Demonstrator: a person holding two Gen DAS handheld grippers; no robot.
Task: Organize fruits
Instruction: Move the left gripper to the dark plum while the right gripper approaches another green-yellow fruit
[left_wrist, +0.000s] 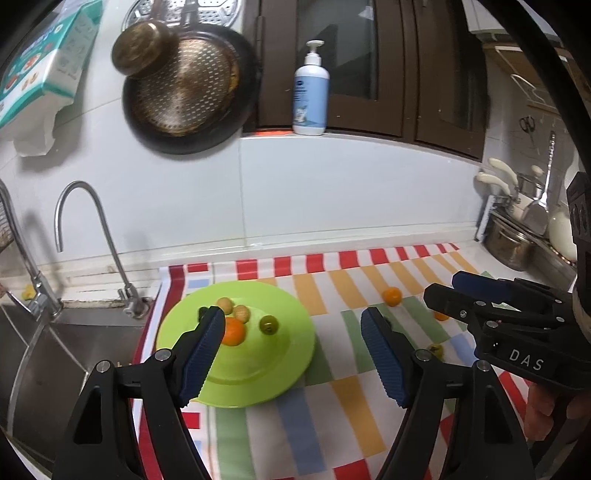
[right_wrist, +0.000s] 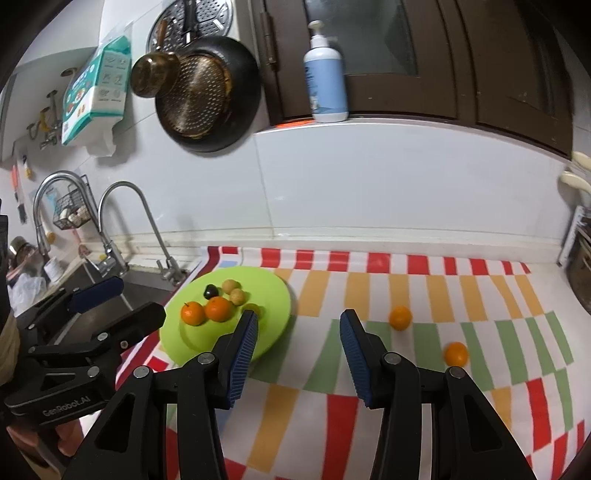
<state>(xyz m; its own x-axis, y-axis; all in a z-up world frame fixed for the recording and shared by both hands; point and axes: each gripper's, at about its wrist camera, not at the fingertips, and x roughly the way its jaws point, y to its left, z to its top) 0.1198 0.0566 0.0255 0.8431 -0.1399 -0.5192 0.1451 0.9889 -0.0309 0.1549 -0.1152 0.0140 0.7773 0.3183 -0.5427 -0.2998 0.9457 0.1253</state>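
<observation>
Both tongs hang above the tabletop with nothing in them. The left tongs (left_wrist: 291, 332) stand wide over the near edge of the round lime-green plastic plate (right_wrist: 273, 295); the right tongs (right_wrist: 299, 332) stand wide too, over the striped, multicoloured cloth (right_wrist: 332, 406) just right of that plate.

On the plate, ahead and left of the right tongs, lie two small orange mandarins (right_wrist: 207, 311), two pale tan round fruits (right_wrist: 234, 290), one small dark fruit (right_wrist: 211, 291) and a yellow-green one (left_wrist: 268, 324) partly hidden behind the right tongs' left finger. Two more loose orange mandarins are on the cloth: one (right_wrist: 400, 317) just ahead and right of the right tongs, the other (right_wrist: 455, 353) nearer and further right, beside the right finger's arm. The left wrist view also shows a small dark-and-yellow piece (left_wrist: 435, 349) on the cloth, too small to identify.

The step in hand is probably fetching the nearer-ahead mandarin with the right tongs. To do it well, bring the tongs forward and rightward until the fruit sits between the ribbed blue pads (right_wrist: 245, 354), lower close to the cloth, and close gently across its widest part, since a round fruit can roll off if nudged by one finger first. The left tongs should stay out of the path to the plate.
</observation>
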